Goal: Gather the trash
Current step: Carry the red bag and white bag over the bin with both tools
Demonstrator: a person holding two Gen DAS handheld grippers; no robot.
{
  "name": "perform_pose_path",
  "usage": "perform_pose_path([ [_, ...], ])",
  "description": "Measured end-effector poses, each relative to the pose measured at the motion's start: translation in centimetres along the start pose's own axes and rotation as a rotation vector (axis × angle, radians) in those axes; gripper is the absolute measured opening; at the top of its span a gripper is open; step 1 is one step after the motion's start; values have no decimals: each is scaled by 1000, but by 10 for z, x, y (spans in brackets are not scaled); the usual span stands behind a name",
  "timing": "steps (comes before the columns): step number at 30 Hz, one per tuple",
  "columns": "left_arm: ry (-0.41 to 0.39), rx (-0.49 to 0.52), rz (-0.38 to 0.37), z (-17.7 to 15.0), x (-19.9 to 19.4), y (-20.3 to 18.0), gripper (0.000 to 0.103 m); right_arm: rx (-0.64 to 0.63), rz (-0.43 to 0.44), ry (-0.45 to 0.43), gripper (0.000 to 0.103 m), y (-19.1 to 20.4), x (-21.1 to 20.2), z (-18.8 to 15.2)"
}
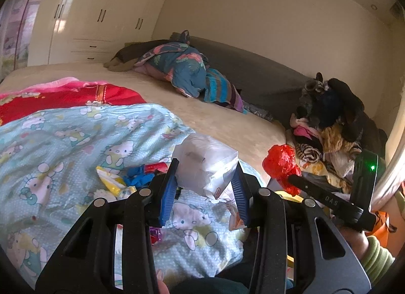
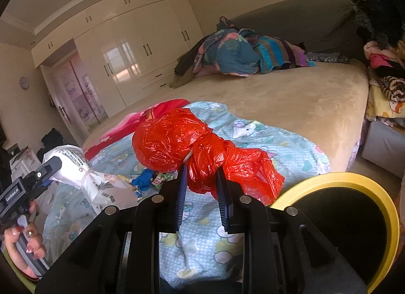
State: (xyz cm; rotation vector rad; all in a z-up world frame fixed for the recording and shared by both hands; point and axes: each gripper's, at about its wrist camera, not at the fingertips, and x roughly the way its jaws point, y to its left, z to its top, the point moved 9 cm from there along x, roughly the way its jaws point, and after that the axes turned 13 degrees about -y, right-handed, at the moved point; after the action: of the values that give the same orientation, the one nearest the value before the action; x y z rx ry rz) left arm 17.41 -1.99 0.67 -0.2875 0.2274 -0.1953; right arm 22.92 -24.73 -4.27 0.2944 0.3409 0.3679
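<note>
My left gripper (image 1: 206, 163) is shut on a crumpled white plastic bag (image 1: 205, 165), which it holds up above the cartoon-cat blanket (image 1: 63, 147). The right wrist view shows this bag (image 2: 76, 167) hanging from the left gripper (image 2: 48, 167). My right gripper (image 2: 201, 168) is shut on a knotted red plastic bag (image 2: 192, 142), lifted over the blanket's edge. The same red bag (image 1: 279, 165) and right gripper (image 1: 293, 179) appear on the right of the left wrist view. Loose trash lies on the blanket: a yellow wrapper (image 1: 111, 180), a blue scrap (image 1: 138, 177) and a small red wrapper (image 1: 155, 167).
A bin with a yellow rim (image 2: 379, 197) and a black inside stands low beside the bed, just right of the right gripper. A clothes heap (image 1: 334, 127) sits right of the bed, folded bedding (image 1: 187, 71) at its far end, and wardrobes (image 2: 131, 48) behind.
</note>
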Motion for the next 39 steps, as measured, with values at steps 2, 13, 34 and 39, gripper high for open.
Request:
perform_pose_path([
  [2,6,6,-11,-2,0,-6,33,4,-9,-2,22,-5,-3,1],
  [13,29,49,-70,-14,4,-40,33,25,-63,-25,22,-28,-23,8],
  [34,72,139,-161,-45,11,-101,33,101,-205,-35,22,-100,-56,8],
  [39,91,162,-182,-55,16,-115,33,124,-237,-18,22,-121,-61,2],
])
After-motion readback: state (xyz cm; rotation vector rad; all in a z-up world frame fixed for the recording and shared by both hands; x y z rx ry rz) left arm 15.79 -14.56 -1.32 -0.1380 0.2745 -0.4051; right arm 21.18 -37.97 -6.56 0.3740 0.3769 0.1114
